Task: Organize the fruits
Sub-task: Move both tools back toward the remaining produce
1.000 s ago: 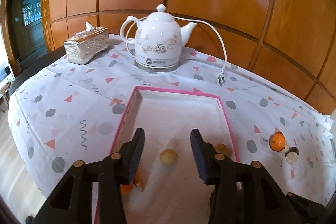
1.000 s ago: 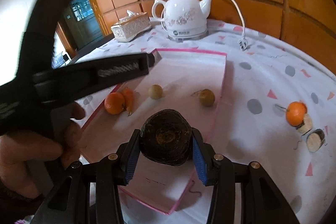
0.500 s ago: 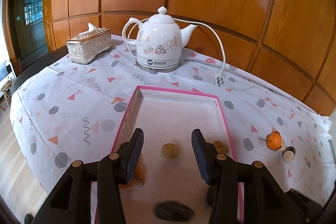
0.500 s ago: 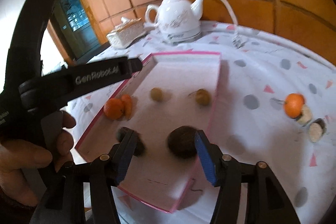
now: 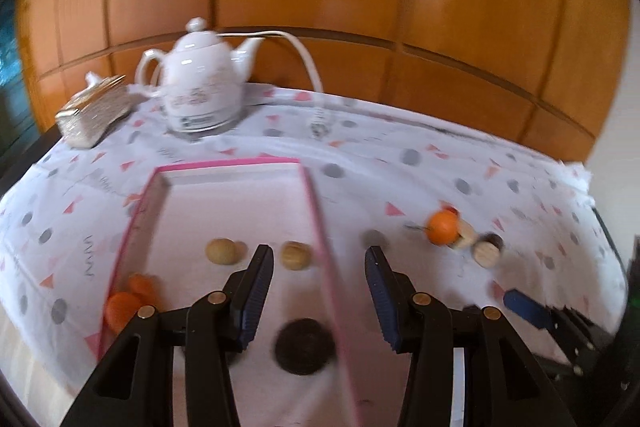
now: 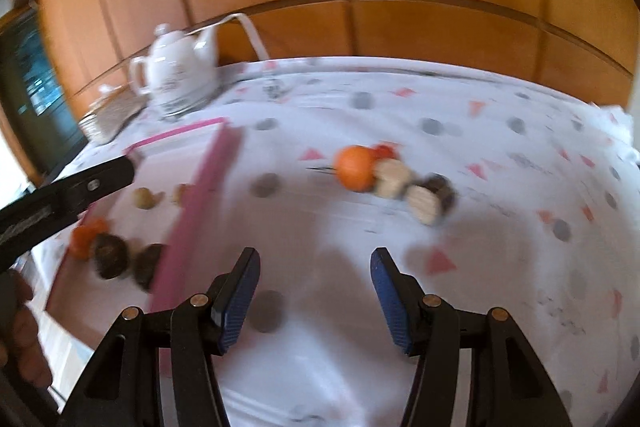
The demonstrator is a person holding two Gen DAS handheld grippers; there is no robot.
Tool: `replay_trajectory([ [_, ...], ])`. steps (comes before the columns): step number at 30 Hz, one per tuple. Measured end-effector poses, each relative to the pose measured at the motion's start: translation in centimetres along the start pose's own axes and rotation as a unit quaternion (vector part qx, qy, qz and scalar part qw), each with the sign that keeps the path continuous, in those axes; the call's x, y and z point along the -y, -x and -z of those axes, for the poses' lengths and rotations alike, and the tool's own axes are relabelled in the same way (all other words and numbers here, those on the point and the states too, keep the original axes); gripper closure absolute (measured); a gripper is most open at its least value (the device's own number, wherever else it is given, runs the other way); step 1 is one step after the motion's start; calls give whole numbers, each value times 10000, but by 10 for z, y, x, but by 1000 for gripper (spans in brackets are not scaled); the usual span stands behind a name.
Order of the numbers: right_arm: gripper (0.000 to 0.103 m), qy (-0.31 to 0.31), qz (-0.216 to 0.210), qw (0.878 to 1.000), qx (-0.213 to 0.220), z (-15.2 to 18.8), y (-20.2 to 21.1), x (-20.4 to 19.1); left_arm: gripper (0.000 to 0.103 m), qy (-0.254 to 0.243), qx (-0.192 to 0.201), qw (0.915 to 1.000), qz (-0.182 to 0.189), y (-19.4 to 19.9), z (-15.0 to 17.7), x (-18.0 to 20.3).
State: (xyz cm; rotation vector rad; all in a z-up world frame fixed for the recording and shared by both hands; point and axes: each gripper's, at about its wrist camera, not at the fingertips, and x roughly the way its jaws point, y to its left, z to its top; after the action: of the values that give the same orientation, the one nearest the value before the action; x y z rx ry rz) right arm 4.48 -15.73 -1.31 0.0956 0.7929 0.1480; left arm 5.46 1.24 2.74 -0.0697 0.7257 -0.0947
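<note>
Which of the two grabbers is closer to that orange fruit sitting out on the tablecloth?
The right gripper looks nearer: it faces the orange fruit across bare tablecloth, fingers open. The left gripper straddles the pink tray's right rim, with the fruit off to its right.

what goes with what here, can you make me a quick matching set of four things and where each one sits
Things:
1. white teapot
2. dark round fruit
3. orange fruit
4. tissue box

Places:
a. inside the pink tray, near end
b. on the tablecloth, right of the tray
c. far end of table, behind the tray
d. far left corner, beside the teapot

Pairs: 1-c, 2-a, 3-b, 4-d
</note>
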Motion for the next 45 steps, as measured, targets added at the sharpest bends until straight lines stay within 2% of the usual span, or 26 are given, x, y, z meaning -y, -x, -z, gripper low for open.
replay_trajectory([
  [4,45,-257,265,9993,-35,7,3,24,55,-267,-36,9995,185,-3,5,26],
  [11,45,-530,659,9964,42,11,9,49,55,-530,-175,9980,291,-10,14,53],
  [27,45,-655,922,9935,144,12,16,75,55,-716,-334,9960,413,-20,22,78],
  [38,45,-642,861,9941,176,7,18,84,55,-713,-464,9951,496,-33,23,87],
  [41,50,-614,726,9953,185,2,16,84,55,-724,-446,9951,508,-34,22,86],
  [45,52,-608,610,9962,138,0,9,84,55,-661,-597,9949,481,-44,21,87],
])
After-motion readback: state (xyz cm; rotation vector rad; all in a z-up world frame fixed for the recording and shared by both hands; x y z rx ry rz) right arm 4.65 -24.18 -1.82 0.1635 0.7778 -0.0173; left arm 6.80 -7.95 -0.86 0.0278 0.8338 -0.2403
